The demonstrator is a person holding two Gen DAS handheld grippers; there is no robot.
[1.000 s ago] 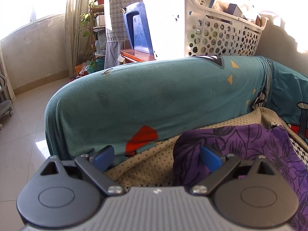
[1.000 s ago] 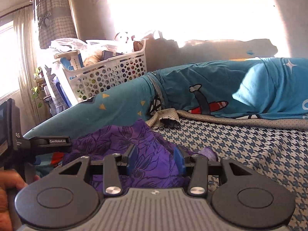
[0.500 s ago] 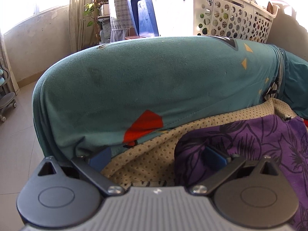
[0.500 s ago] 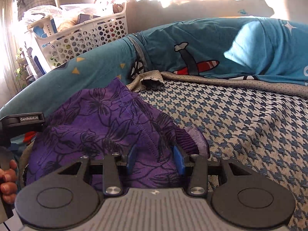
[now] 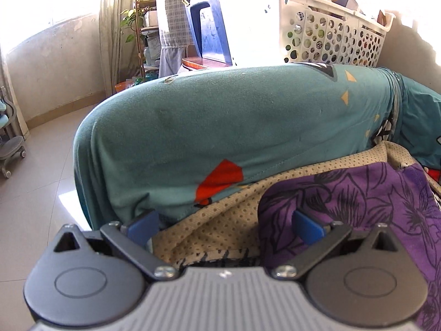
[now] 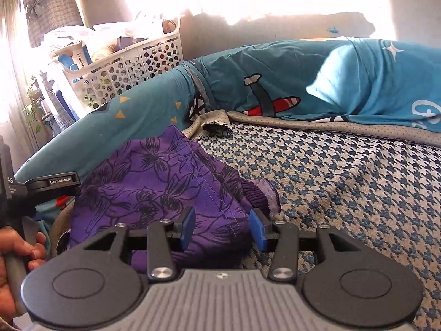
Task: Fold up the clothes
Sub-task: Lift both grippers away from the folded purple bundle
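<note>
Purple garment (image 6: pixel 154 182) with black floral print lies bunched on the houndstooth cover (image 6: pixel 344 182), at its left edge against the teal sheet (image 5: pixel 220 127) draped over the raised side. Stitched seam runs down its middle toward the right gripper (image 6: pixel 222 227). Right gripper sits low over the garment's near edge, jaws at a medium gap with purple cloth lying between them; can't tell whether the pads actually press it, so a grip is not confirmed. Ribbed purple cuff (image 6: pixel 256 195) sticks out just beside the right finger. Left gripper (image 5: pixel 224 224) is spread wide, nothing clamped: its right finger (image 5: pixel 307 226) rests over the garment's left edge, its left finger over the dotted beige fabric (image 5: pixel 220 220) near the teal sheet. In the right wrist view a hand (image 6: pixel 16 251) grips the left tool's handle at far left. White perforated basket (image 6: pixel 129 69), full of boxes and clutter, stands behind the teal sheet. Blue chair (image 5: pixel 209 35) and potted plant (image 5: pixel 135 19) are farther back by the window; tiled floor (image 5: pixel 35 198) to the left.
</note>
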